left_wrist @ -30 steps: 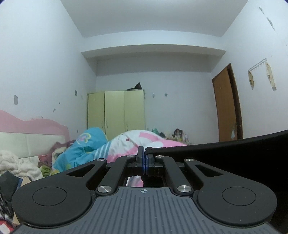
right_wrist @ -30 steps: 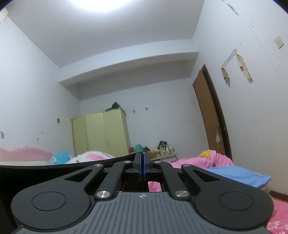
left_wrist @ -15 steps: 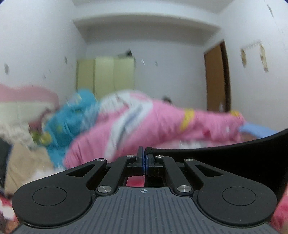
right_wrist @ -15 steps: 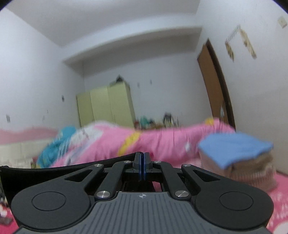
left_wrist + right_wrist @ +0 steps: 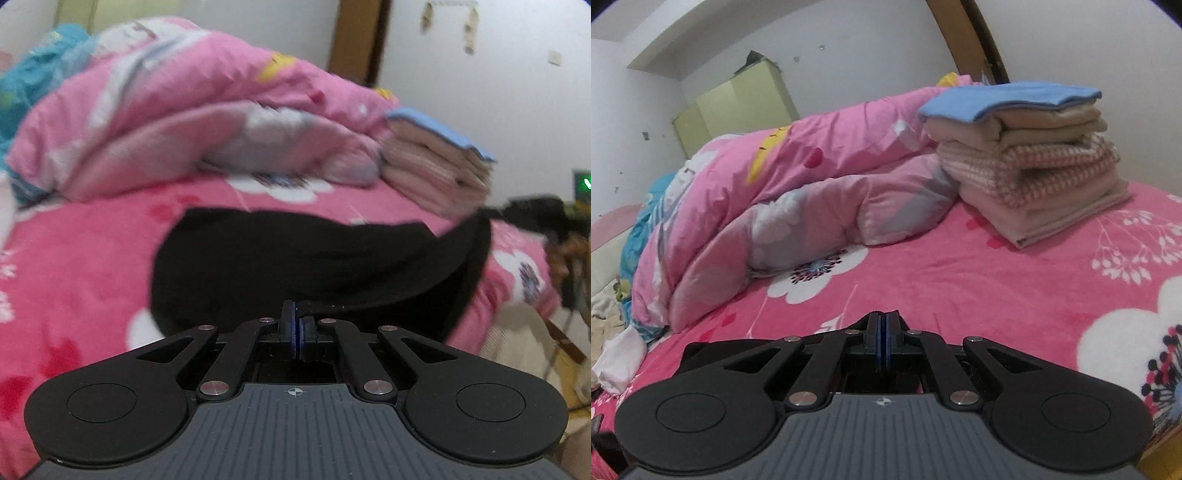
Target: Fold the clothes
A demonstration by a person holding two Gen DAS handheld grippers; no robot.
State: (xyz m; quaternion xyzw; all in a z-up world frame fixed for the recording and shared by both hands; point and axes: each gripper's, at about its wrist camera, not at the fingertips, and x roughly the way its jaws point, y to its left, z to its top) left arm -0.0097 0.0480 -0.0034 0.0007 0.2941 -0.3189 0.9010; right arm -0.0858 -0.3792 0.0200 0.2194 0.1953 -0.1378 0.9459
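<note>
Black fabric, left wrist view: a black garment (image 5: 295, 258) spreads over the pink floral bed sheet (image 5: 74, 266), sagging in a broad curve, its near edge running right up to the claw tips.
Left claw (image 5: 296, 325): the two fingers are pressed together with only a thin blue line of padding between them, and the garment's edge appears pinched at the tips.
Far corner of the garment: it rises to the right toward a dark blurred shape (image 5: 532, 212) near the frame edge; what holds it there cannot be told from this view.
Behind the garment: a rumpled pink quilt (image 5: 177, 110) lies heaped across the bed, with a stack of folded clothes (image 5: 436, 166) just beside its right end, topped by a blue piece.
Background: white wall (image 5: 480, 92) and a brown door (image 5: 358, 40); much of this view is motion-blurred.

Pink sheet, right wrist view: the bed sheet (image 5: 979, 280) with white flowers fills the middle ground ahead of the claw.
Right claw (image 5: 885, 332): the fingers are closed flat against each other; a strip of the black garment (image 5: 701, 350) shows at the left, beneath the claw's linkage, but whether the tips grip it cannot be told here.
Folded stack (image 5: 1030, 162): beige and checked pieces under a blue top layer (image 5: 1004, 98), resting on the sheet at upper right, touching the quilt (image 5: 783, 192).
Far left: a pale green wardrobe (image 5: 738, 107) stands against the wall.
</note>
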